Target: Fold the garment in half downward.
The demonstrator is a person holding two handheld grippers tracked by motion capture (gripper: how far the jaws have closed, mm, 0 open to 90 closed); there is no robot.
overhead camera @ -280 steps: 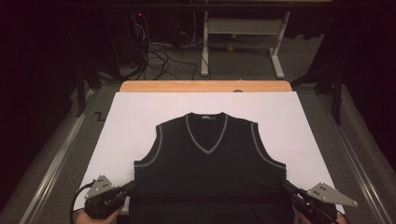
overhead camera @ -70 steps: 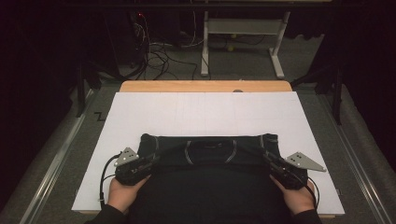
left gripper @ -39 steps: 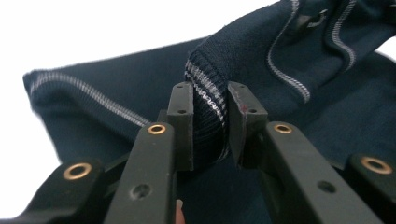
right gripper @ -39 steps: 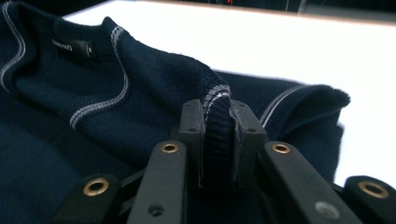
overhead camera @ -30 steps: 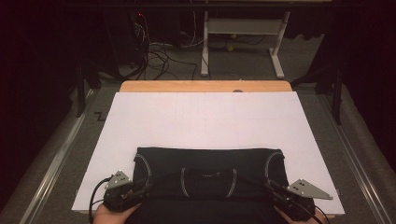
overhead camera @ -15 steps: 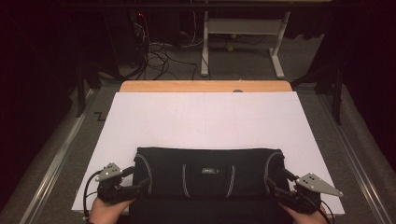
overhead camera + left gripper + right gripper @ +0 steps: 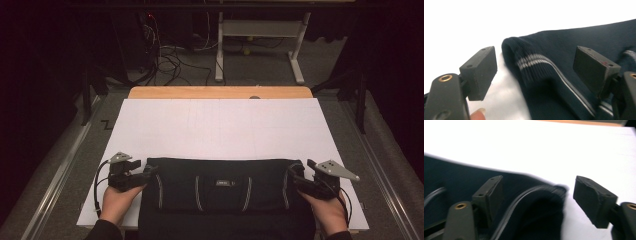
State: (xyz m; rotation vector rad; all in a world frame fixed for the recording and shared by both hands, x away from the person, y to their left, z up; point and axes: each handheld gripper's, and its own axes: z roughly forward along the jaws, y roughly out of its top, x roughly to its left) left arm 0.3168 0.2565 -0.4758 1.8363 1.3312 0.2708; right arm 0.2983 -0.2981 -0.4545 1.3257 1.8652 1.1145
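Since a sec ago both grippers have slid outward off the vest (image 7: 225, 195), jaws just been opening. Vest lies folded at the near edge of the table (image 7: 220, 125), collar side up. Left gripper (image 7: 535, 68) spread, the vest's striped left corner between jaws, not pinched. Right gripper (image 7: 537, 195) spread too, the right corner between jaws, loose.
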